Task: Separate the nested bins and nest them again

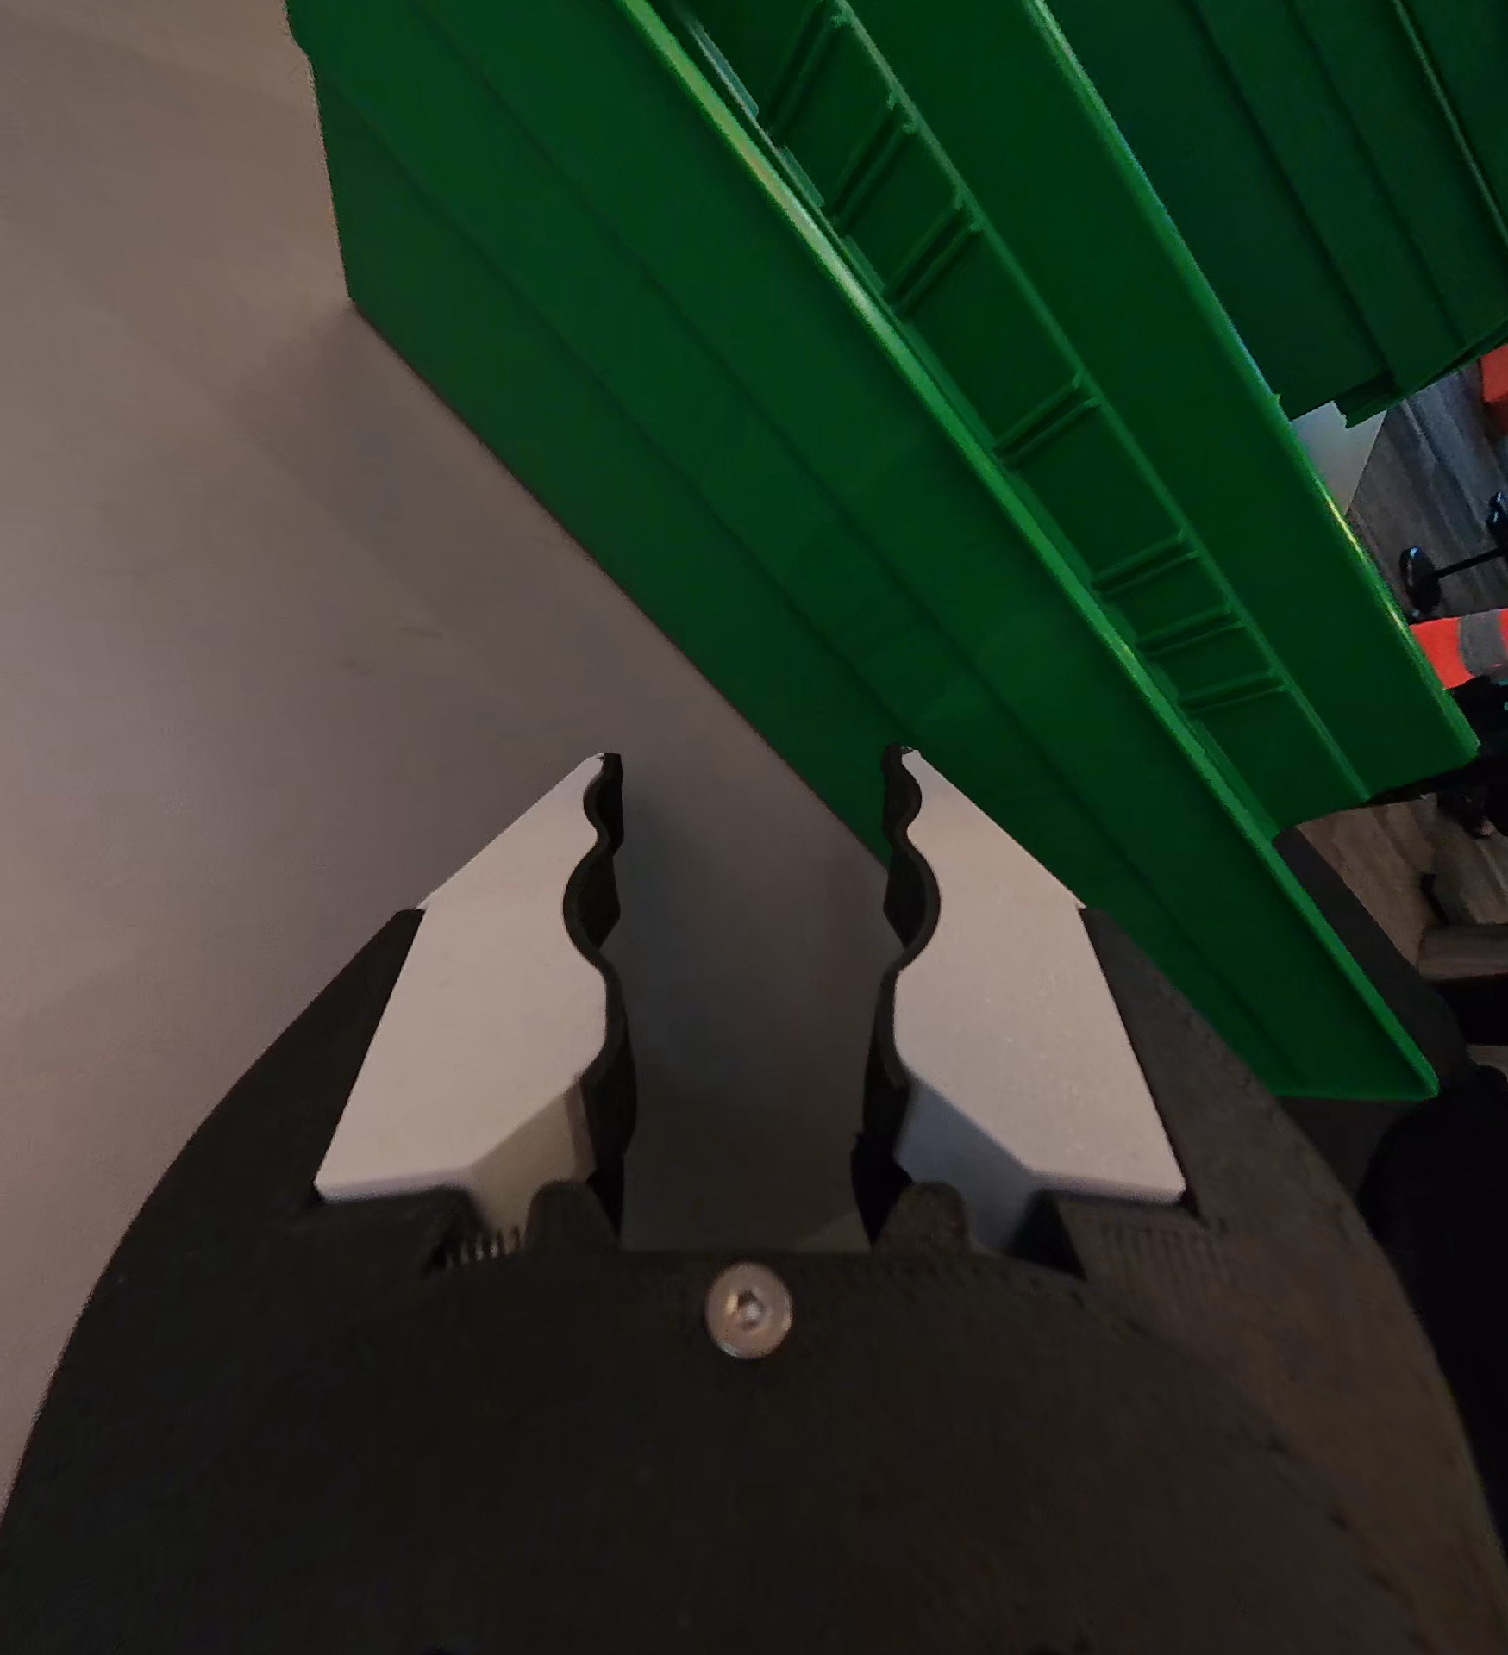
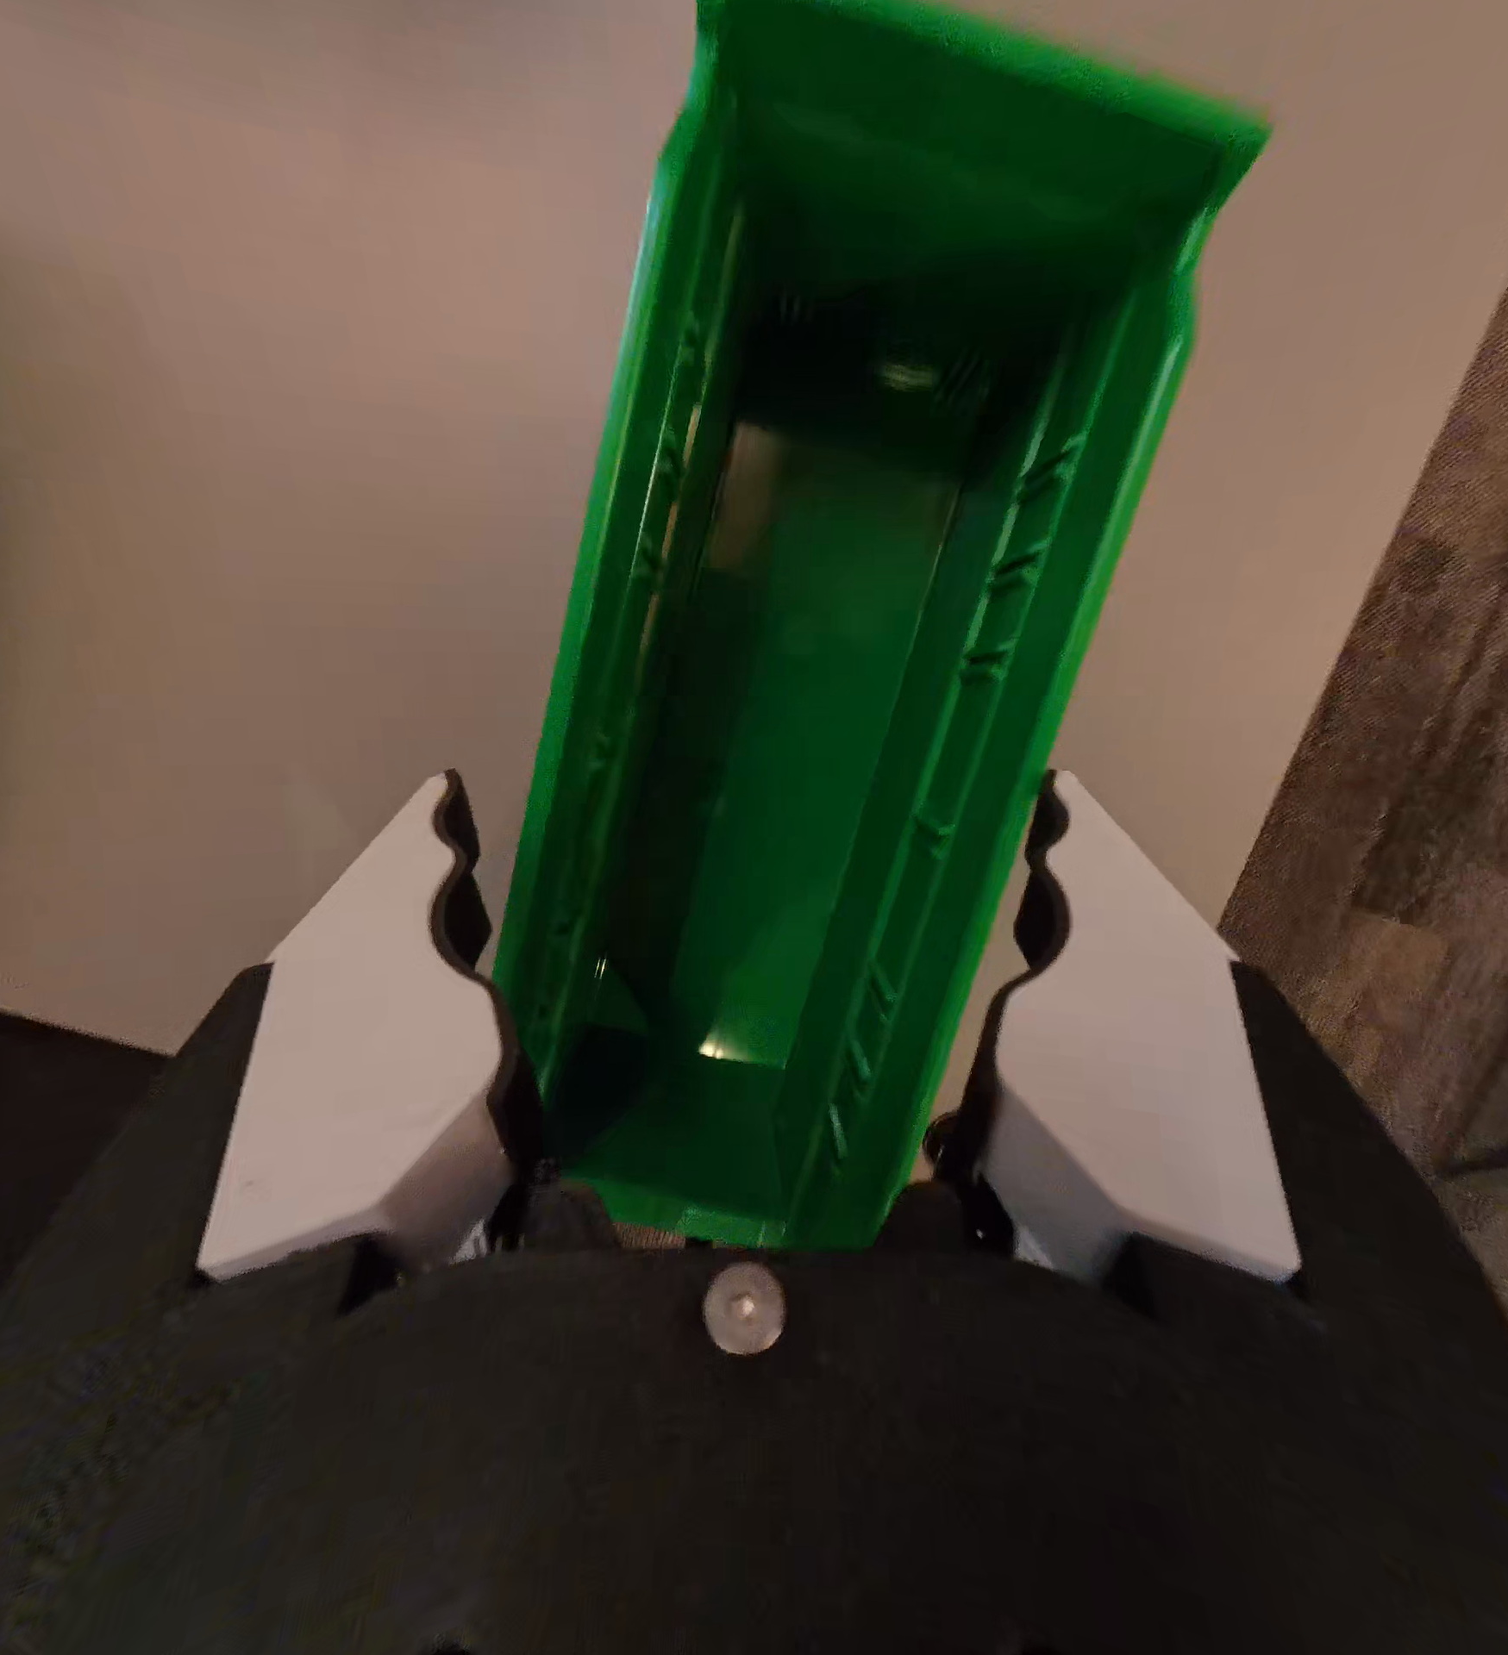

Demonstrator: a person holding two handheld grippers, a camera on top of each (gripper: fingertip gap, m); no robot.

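The left gripper (image 1: 750, 761) hangs empty, fingers parted, beside long green plastic bins (image 1: 822, 501) toward two o'clock on the pale desk (image 1: 150, 537). The right gripper (image 2: 745, 788) — fingers spread wide — straddles one open bin's (image 2: 822, 672) near end; grip uncertain.

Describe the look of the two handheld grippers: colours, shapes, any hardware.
Both match. The left gripper and right gripper each have a textured matte black body with a silver hex-socket screw at its centre. The fingers are pale grey wedges tapering to points, lined inside with wavy black pads. No cables or sleeves show.
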